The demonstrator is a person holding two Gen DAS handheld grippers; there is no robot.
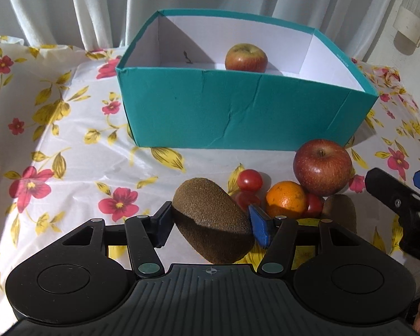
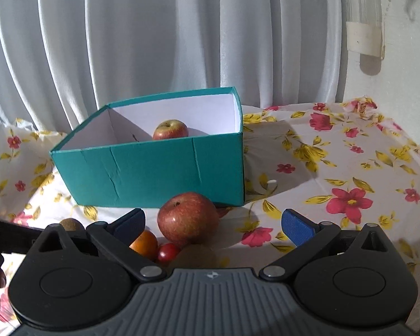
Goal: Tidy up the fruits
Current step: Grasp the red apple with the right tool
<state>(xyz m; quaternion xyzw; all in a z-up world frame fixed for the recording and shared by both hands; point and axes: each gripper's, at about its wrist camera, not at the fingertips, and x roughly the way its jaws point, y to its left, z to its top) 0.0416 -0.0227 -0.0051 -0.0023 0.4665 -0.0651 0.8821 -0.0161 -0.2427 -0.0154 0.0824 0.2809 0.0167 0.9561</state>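
In the left wrist view, the left gripper (image 1: 210, 222) tilts down in front of the teal box (image 1: 238, 114), its pads clamped on a fuzzy brown kiwi (image 1: 210, 221) (lifted off the cloth). Near the box lie one red apple (image 1: 322, 166), one orange (image 1: 285, 198) and three tomatoes (image 1: 249, 179), with another apple (image 1: 245, 57) inside. In the right wrist view, the right gripper (image 2: 212, 224) hangs with jaws wide apart and empty, just short of the red apple before the box.

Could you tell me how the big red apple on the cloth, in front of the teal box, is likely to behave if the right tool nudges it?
The red apple looks round and glossy, so it may roll or slip. It seems firm, probably heavy enough to shove the tomato beside it.
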